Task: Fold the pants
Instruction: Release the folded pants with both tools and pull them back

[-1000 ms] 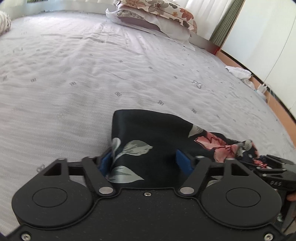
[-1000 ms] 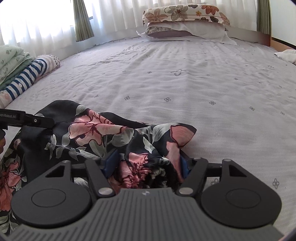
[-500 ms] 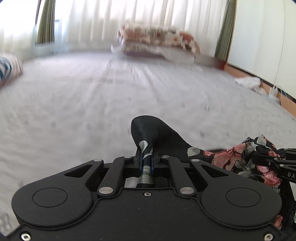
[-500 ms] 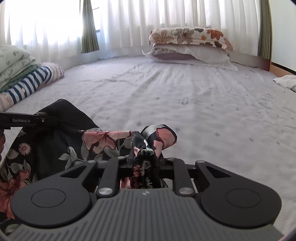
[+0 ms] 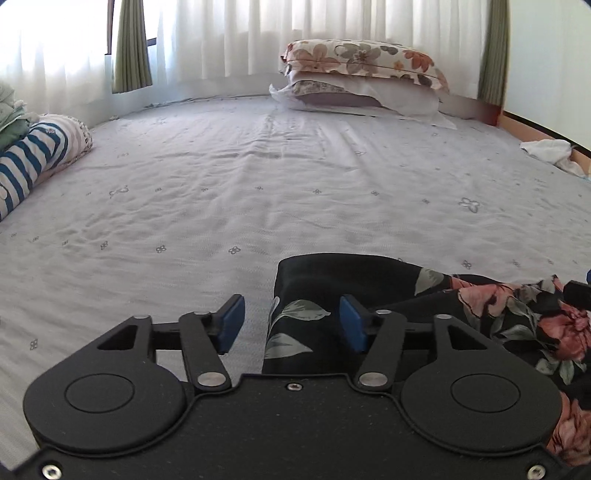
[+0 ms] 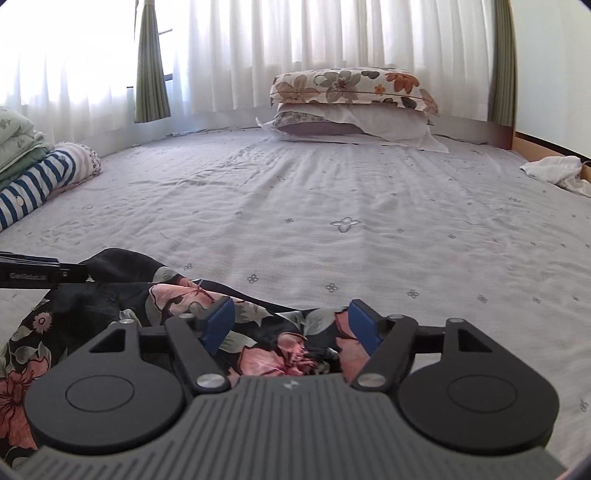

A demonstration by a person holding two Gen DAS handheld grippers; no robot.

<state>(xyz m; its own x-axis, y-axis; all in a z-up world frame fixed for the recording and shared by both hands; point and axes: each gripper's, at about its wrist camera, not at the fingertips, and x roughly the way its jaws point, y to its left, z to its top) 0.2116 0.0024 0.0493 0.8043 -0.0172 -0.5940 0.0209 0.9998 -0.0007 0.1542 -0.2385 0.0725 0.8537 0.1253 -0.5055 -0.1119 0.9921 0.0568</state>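
Both grips just released: left gripper (image 5: pixel 291 323) and right gripper (image 6: pixel 291 325) with fingers freshly spread, holding nothing, pants (image 5: pixel 369 295) dropped back bunched on the bed (image 5: pixel 258 192) beneath both, so likely a regrasp before folding.

My left wrist camera sits low just behind the left gripper (image 5: pixel 291 323), close over the bed (image 5: pixel 258 177), and faces along it toward the far pillows (image 5: pixel 360 79) and curtains (image 5: pixel 229 33). My right wrist camera rides likewise behind the right gripper (image 6: pixel 291 325), facing the same far end. Both views share the pillows, the curtains, the striped bundle (image 5: pixel 29 162) at far left, the white cloth (image 5: pixel 550 151) at far right, and the floral pants (image 5: pixel 424 299) lying near. At the left edge of the right view I see a black bar (image 6: pixel 40 275), probably the left rig.
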